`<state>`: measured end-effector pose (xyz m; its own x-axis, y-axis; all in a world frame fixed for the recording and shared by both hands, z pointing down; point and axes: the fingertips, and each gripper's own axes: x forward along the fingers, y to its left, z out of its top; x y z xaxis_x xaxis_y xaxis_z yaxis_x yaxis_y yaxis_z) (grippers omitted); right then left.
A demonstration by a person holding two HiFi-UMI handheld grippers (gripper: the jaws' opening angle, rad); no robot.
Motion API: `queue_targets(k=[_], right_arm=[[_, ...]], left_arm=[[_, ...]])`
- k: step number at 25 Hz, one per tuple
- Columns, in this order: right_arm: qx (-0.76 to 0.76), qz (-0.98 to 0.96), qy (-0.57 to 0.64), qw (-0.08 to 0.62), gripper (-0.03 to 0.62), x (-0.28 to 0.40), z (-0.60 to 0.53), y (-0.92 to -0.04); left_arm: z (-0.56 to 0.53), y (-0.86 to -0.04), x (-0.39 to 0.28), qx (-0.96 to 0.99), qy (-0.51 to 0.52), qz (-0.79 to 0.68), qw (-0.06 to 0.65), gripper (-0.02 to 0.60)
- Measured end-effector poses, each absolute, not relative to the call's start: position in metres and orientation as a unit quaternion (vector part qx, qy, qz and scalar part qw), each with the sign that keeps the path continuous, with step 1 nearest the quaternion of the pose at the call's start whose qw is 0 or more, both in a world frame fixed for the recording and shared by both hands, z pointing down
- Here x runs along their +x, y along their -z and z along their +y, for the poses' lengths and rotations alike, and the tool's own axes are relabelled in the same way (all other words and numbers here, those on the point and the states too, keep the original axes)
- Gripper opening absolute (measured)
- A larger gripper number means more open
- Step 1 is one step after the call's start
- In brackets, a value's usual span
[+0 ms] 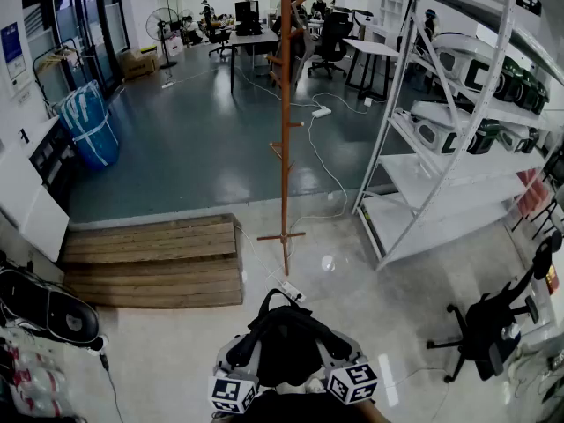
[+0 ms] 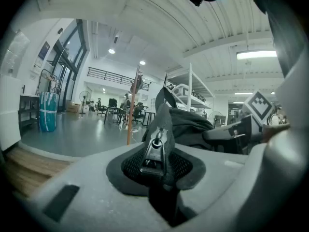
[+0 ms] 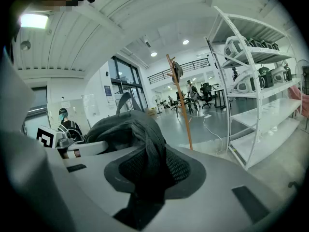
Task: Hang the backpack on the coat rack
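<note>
One power strip beside coat rack

One backpack. Two grippers: left gripper, right gripper. One coat rack. One white shelving unit. One wooden platform. One blue bag. One standing fan. Two power strips: near power strip, far power strip.

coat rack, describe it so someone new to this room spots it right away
Start at the tall white shelving unit on the right of the head view; just left of it stands the coat rack. It is the only thin reddish-brown wooden pole with short pegs, standing alone on the floor.
</note>
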<state>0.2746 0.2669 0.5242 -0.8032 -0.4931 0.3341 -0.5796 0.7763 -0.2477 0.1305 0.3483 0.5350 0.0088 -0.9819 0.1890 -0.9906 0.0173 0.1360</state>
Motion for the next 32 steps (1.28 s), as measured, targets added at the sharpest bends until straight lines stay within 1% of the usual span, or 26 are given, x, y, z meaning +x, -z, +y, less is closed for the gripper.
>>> queue_targets(k=[4, 15, 32], right_arm=[[0.285, -0.934, -0.171, 0.129, 0.096, 0.273, 0.267, -0.525], [0.284, -0.935, -0.171, 0.129, 0.095, 0.259, 0.265, -0.525], [0.313, -0.925, -0.176, 0.122, 0.095, 0.195, 0.286, -0.524]], left_arm=[[0.35, -0.538, 0.129, 0.695, -0.013, -0.707, 0.131, 0.094], [0.349, -0.537, 0.118, 0.702, -0.004, -0.7, 0.132, 0.094], [0.359, -0.535, 0.052, 0.715, -0.004, -0.686, 0.131, 0.092]])
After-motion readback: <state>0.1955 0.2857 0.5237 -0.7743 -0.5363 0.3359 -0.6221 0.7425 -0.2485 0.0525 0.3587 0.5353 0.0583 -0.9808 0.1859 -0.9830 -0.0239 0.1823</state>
